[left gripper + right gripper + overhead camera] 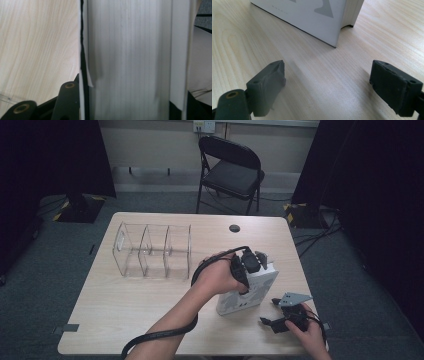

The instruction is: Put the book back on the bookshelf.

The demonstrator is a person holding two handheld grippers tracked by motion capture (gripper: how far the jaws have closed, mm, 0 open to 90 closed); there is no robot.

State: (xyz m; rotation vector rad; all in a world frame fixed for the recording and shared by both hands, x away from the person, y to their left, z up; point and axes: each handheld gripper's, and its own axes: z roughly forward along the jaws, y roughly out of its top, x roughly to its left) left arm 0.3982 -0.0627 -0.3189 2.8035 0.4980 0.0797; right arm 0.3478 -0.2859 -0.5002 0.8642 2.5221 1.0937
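Observation:
A thick white book [247, 295] stands on edge on the wooden table [125, 310], right of centre. My left gripper [250, 262] comes down on its top and is shut on it. In the left gripper view the book's page edge [130, 60] runs up between the jaws, and one black finger [68, 98] lies against its cover. My right gripper [268, 311] rests low by the table's front right edge, just right of the book, open with nothing between its fingers. The right gripper view has the book's lower corner [312, 15] beyond the gripper [328, 77].
A clear plastic organiser [152, 251] with several compartments lies on the table's left half. A black round grommet [234, 228] sits near the far edge. A black folding chair [231, 167] stands behind the table. Cables trail from both grippers.

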